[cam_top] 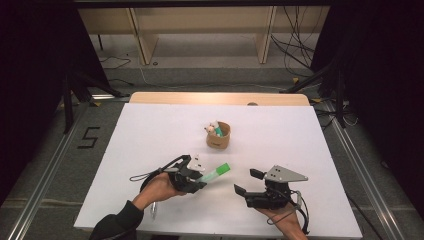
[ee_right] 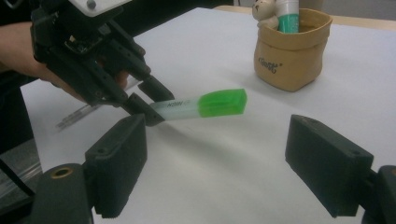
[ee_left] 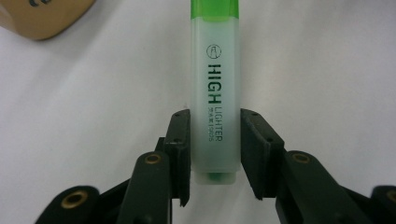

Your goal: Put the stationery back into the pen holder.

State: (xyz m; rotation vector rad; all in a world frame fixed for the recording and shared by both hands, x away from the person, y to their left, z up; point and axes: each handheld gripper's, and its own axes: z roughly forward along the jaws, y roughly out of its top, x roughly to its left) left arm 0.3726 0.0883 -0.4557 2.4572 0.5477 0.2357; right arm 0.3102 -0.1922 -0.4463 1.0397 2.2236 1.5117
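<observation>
**Rig appearance: handheld grippers and sleeve**

Left gripper: black body, white top block, black cable looping behind. Its jaws are matte black with brass-ringed pivot holes and small screws. Right gripper: black, grey three-cornered plate with screw holes, black cable. Left arm wears a dark sleeve.

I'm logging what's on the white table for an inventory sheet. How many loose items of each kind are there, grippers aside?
Green highlighter, held in the left gripper: 1
Tan paper pouch: 1
Small bear figure in the pouch: 1
Green-and-white stick in the pouch: 1
Clear pen lying on the table beyond the left gripper: 1
Total: 5
</observation>
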